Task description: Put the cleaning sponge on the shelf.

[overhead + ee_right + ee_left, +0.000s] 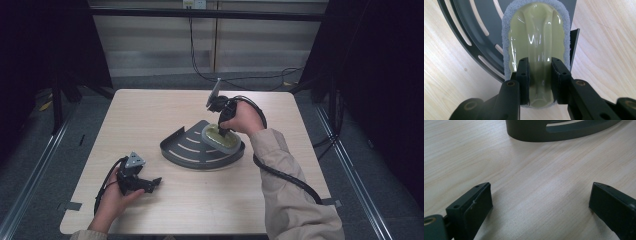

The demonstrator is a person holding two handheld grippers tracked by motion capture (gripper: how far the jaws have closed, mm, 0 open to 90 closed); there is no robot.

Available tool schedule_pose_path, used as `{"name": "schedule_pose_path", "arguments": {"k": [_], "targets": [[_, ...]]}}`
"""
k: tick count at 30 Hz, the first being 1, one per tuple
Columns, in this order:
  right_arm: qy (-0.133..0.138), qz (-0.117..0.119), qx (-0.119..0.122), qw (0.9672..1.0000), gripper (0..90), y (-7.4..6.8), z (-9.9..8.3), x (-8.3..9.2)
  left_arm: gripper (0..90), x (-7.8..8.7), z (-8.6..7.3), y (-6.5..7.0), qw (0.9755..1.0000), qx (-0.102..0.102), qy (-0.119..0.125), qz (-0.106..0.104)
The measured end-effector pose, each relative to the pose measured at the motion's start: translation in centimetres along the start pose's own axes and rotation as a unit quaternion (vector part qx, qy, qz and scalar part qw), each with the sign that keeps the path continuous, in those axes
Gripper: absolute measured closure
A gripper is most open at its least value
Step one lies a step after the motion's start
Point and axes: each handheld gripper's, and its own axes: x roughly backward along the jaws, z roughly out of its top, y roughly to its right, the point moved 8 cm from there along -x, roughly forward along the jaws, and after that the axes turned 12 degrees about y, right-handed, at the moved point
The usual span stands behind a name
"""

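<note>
Your right gripper (pixel 540 77) clamps its fingers (pixel 523 75) on the raised central grip of the pale yellow-green plastic scrubber with a grey fleecy pad (pixel 536 40), since that ridge gives the firmest purchase; the scrubber sits tilted over the dark grey slotted quarter-round corner shelf (pixel 187 147) on the light wooden bench (pixel 150 115); your left gripper (pixel 156 182), fingers apart and empty, rests low near the shelf's curved rim, seemingly ready to steady it.

Your pale-green glossy plastic scrubber handle (pixel 537 50) (smooth, with bright glints) is edged by a fuzzy grey pad (pixel 506 40). The dark slotted quarter-round rack (pixel 474 32), upper left, looks matt; the light wood-grain tabletop (pixel 529 177) looks smooth.
</note>
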Motion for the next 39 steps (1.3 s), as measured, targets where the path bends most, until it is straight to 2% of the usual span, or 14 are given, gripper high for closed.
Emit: {"name": "schedule_pose_path", "arguments": {"k": [18, 39], "targets": [[-0.003, 0.001, -0.018, 0.9998, 70.8, -0.2, 0.1, -1.3, 4.2, 0.0, 0.0, 0.0, 1.0000, 0.001, 0.001, 0.001], [-0.012, 0.003, -0.018, 0.9998, 70.8, 0.0, -0.4, -2.9, 4.2, 0.0, 0.0, 0.0, 1.0000, 0.001, 0.002, 0.002]]}}
